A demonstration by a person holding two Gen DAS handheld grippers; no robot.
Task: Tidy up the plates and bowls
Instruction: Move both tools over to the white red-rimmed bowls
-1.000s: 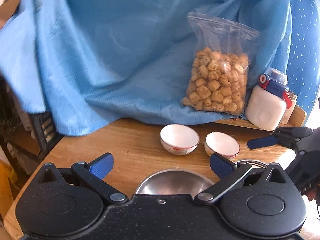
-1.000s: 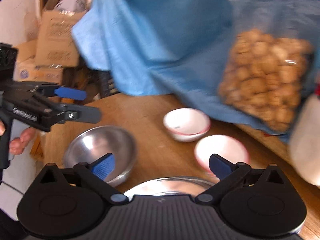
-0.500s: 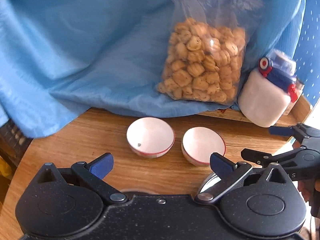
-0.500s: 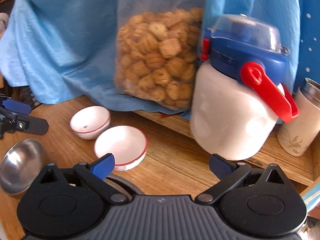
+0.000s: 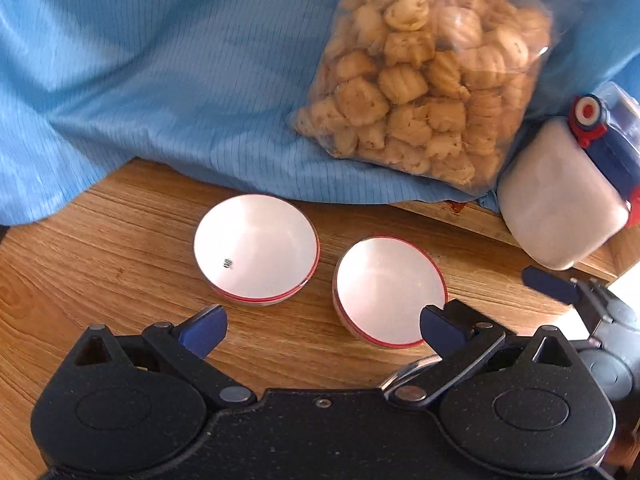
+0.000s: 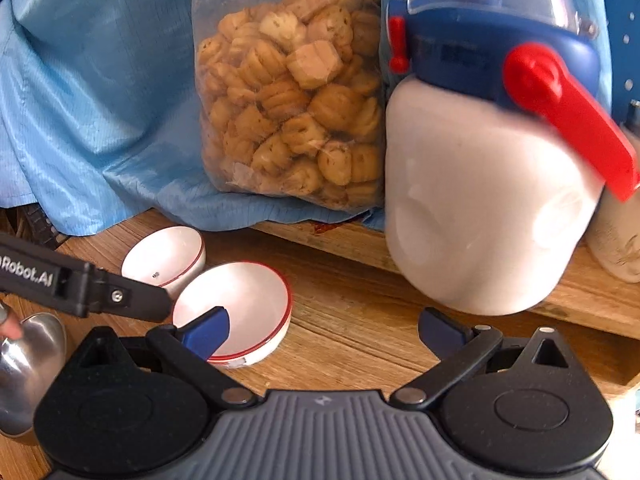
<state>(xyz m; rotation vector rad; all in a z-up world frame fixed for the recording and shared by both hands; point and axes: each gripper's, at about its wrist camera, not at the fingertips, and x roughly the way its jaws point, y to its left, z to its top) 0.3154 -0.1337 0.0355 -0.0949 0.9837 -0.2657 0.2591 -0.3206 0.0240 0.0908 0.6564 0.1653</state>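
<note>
Two small white bowls with red rims sit side by side on the wooden table: a left bowl (image 5: 256, 250) (image 6: 164, 254) and a right bowl (image 5: 390, 290) (image 6: 240, 308). My left gripper (image 5: 322, 330) is open and empty, just in front of both bowls. My right gripper (image 6: 324, 332) is open and empty, right of the right bowl. A steel bowl (image 6: 28, 368) lies at the left edge of the right wrist view. A steel rim (image 5: 404, 372) peeks out under my left gripper's right finger.
A clear bag of biscuits (image 5: 424, 76) leans on a blue cloth (image 5: 160, 60) behind the bowls. A white bottle with a blue lid and red latch (image 6: 480, 184) stands on a raised wooden ledge (image 6: 348, 244) at right. A cup (image 6: 616, 240) stands beside it.
Both grippers moved forward and rightward. The left one now sits close over the two white bowls; the steel bowl has dropped out of its view. The right one neared the white bottle.
</note>
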